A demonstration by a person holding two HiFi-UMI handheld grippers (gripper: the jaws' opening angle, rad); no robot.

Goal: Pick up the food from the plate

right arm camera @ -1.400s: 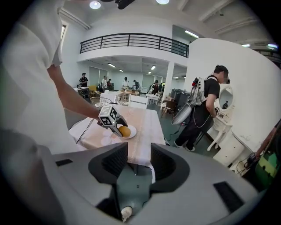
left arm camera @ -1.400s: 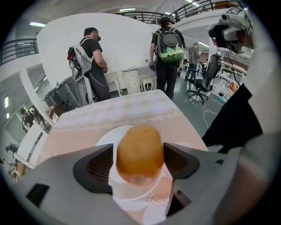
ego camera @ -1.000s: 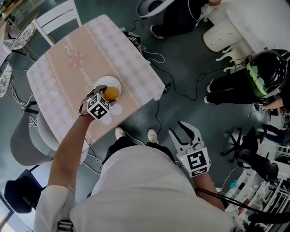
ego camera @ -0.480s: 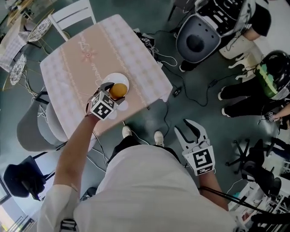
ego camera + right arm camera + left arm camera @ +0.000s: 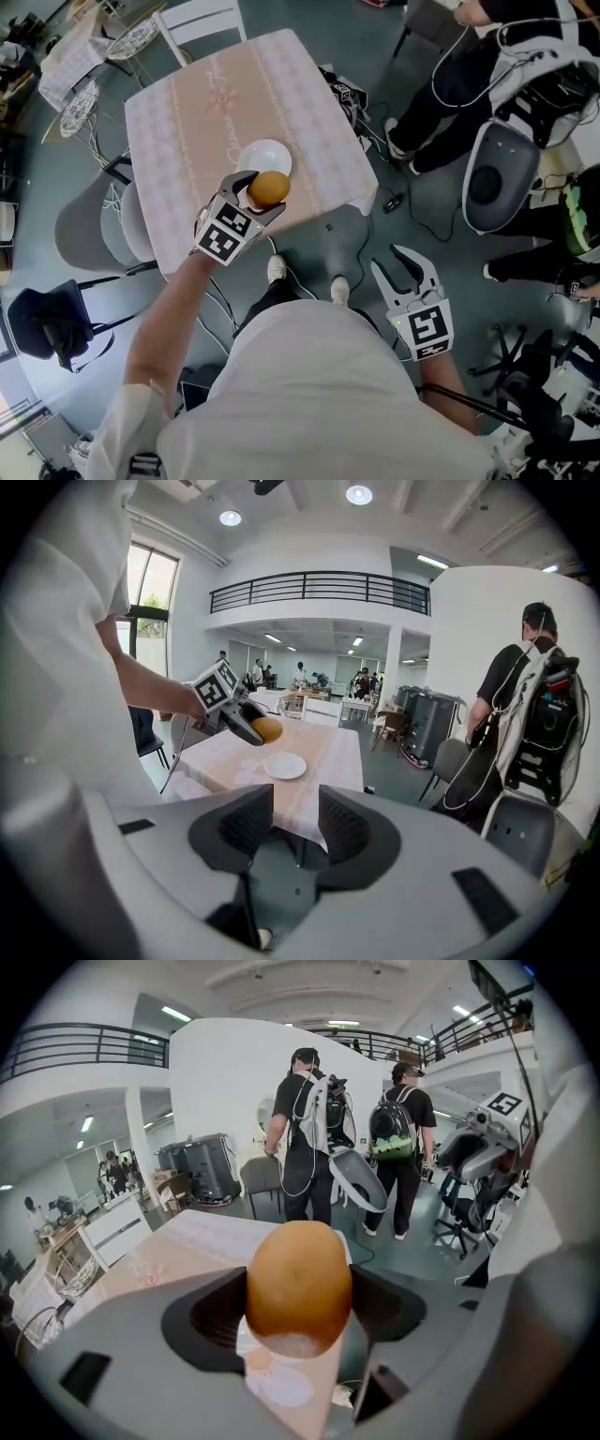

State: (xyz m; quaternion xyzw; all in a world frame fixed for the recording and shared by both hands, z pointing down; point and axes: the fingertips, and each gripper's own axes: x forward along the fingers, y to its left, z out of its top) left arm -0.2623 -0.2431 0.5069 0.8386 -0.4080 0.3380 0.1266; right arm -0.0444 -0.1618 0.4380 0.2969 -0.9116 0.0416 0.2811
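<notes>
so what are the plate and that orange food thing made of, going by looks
Plate: plain white, smooth with a slight sheen, so probably glazed ceramic, though melamine would look alike.
Food: matte orange-brown skin, rounded egg shape, no shine; real fruit or a plastic replica, can't tell.

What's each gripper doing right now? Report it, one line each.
Left gripper: shut on the orange food, held clear of the plate.
Right gripper: open, nothing between its jaws.

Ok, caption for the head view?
Left claw holds the orange food clear of the white plate; right claw open, away from the table.
</notes>
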